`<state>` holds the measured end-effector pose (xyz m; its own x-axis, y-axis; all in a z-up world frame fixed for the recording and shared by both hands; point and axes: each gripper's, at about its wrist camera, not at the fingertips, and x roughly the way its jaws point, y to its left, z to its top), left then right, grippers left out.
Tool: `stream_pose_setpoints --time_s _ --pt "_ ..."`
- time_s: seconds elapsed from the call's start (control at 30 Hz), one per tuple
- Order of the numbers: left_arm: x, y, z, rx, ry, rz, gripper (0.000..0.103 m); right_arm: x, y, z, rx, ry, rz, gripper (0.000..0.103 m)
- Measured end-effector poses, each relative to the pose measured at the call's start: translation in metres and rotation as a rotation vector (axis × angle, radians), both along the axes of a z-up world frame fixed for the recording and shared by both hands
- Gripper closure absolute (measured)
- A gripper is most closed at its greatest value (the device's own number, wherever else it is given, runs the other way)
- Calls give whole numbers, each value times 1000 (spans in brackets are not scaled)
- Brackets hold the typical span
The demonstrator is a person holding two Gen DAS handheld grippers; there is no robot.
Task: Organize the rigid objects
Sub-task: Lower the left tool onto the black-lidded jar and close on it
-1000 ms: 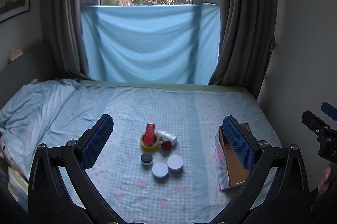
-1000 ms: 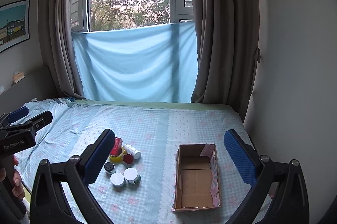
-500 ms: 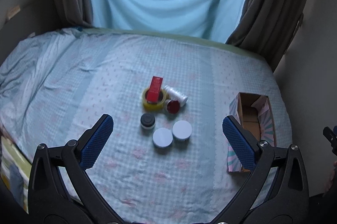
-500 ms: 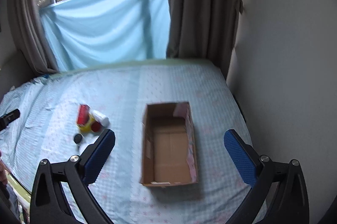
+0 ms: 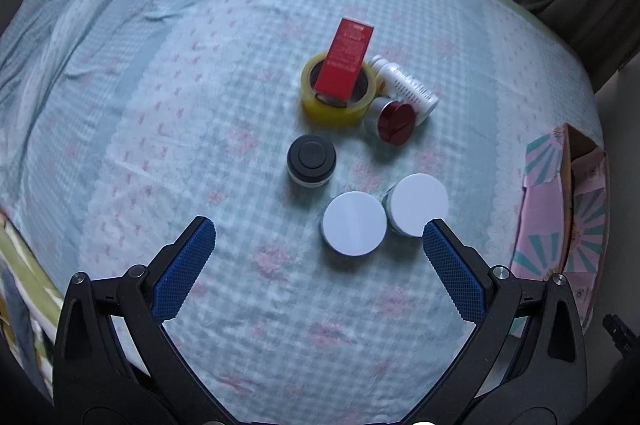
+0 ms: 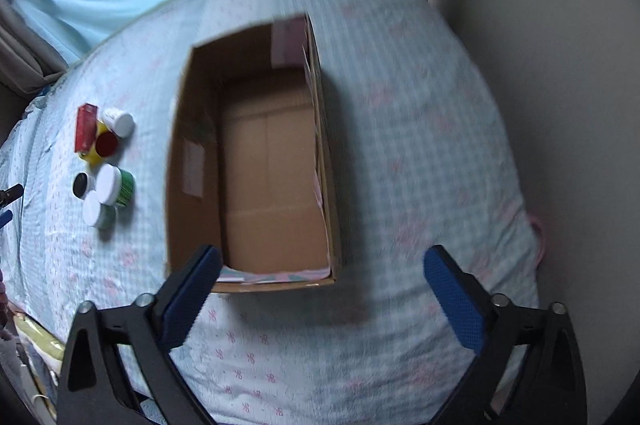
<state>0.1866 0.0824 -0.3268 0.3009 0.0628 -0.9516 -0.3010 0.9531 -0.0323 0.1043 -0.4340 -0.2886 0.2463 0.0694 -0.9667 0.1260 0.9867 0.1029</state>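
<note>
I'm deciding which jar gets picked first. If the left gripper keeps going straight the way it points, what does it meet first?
Probably the nearer white-lidded jar, just ahead between the open left gripper fingers, slightly right of centre. Depth is unclear.

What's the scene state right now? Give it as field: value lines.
surface: bed sheet
left hand-held gripper: open, empty, over the jars
right hand-held gripper: open, empty, at the box's near end
box: open, empty, upright
white-lid jars: two, side by side
black-lid jar: upright, apart
tape roll: flat, red carton standing in it
white bottle: lying down
red-cap jar: tipped, beside tape roll
</note>
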Motion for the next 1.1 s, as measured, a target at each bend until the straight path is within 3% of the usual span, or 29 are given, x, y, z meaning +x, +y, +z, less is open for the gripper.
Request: stream_pose_setpoints --time_s 0.03,0.27,0.37,0.5,0.83,1.1 --pt "4 3 -11 -1 22 6 0 3 -3 -14 17 38 -9 25" --pt "28 14 -70 -7 140 24 0 15 -16 -86 49 228 -27 49" --pt "40 17 -88 0 178 14 0 19 -14 -98 62 257 -15 63" --pt "57 24 -105 9 211 -9 0 26 -10 -106 63 289 11 90" --pt "98 39 -151 2 277 -20 0 27 1 -116 32 317 27 91" --pt "103 36 -173 -4 282 -38 20 28 -7 -117 48 310 20 91"
